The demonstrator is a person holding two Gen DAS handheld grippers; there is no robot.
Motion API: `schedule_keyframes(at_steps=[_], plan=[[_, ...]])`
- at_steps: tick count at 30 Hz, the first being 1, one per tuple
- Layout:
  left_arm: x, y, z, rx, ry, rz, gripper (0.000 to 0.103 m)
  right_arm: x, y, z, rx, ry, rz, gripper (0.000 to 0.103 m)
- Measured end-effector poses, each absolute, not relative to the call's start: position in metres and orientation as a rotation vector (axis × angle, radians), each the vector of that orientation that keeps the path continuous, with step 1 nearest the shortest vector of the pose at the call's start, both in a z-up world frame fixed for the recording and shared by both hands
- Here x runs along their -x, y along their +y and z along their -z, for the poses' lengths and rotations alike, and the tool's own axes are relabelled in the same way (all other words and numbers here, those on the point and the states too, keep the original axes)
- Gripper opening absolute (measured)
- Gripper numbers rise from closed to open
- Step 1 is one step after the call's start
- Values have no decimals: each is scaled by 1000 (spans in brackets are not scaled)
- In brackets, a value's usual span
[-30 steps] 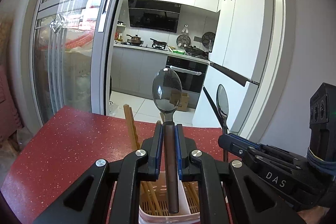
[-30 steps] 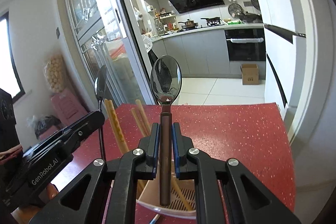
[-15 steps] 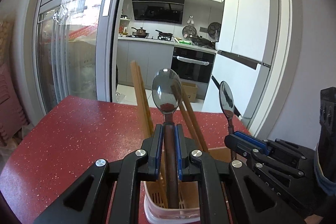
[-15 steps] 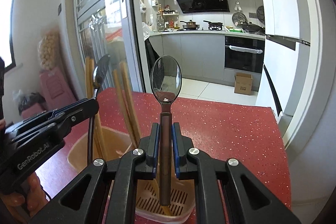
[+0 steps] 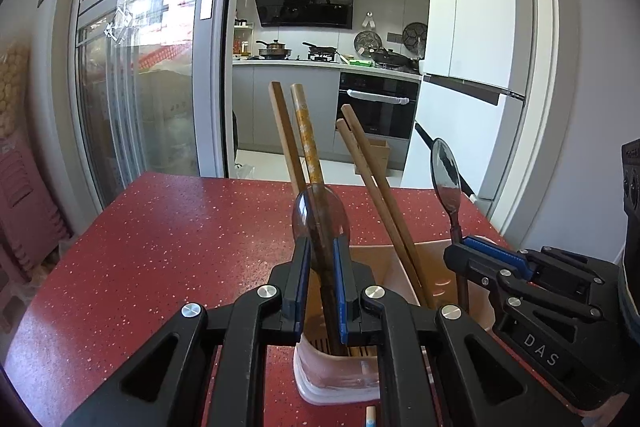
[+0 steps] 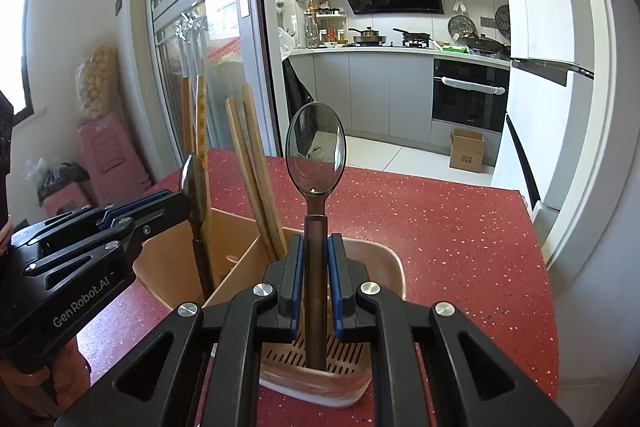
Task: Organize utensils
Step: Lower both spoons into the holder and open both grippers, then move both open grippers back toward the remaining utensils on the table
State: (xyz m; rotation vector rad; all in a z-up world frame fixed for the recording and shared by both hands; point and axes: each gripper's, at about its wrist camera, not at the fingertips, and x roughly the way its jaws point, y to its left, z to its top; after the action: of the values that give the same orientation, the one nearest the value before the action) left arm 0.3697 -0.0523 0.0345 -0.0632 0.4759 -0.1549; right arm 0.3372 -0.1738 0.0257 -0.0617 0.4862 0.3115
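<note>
Left tongs [image 5: 320,283]: closed on the dark brown handle of a steel spoon with an oval bowl [image 5: 321,215], which stands upright with the bowl on top.
Right tongs [image 6: 314,281]: closed on the brown handle of a second, matching steel spoon [image 6: 315,151], also upright.
Holder: a beige plastic utensil holder with a slotted drain floor [image 6: 240,255] stands on the red speckled worktop [image 6: 440,227]; a divider wall splits it into compartments.
Left spoon's place: its handle end reaches down inside the holder, in the compartment with the four wooden chopsticks [image 5: 304,139].
Right spoon's place: its handle tip hangs low over the slotted floor of the other compartment; I cannot tell whether it touches.
Step in hand: lowering both spoons, handle first, into the holder.
Doing it well: keep each handle plumb and off the divider; let the tip settle on the floor before easing the tongs apart, so the spoon leans gently rather than drops.
Watch for: the left spoon nudging the chopsticks, and the two tongs crowding each other over the rim.
</note>
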Motion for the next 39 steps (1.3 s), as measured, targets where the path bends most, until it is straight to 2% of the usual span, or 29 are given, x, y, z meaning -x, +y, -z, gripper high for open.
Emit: schedule_keyframes(at_steps=[3,6,9,18,39], plan=[[-366,-49,-38,70,476,156,41,-337,-173,-27,62,504,-318,18],[-359,-48,-40,68,475,154,41,-336,-174,-28,53,514,-323,36],[-352,-45,-42,72,490,152,41,-332,-176,-31,36,517,-323,38],[-326,-33,-37,80,559,139,41,-306,-181,-42,-22,527,-332,54],[-266,-19,0,59,741,105,41,-234,-194,-27,-109,599,-305,65]])
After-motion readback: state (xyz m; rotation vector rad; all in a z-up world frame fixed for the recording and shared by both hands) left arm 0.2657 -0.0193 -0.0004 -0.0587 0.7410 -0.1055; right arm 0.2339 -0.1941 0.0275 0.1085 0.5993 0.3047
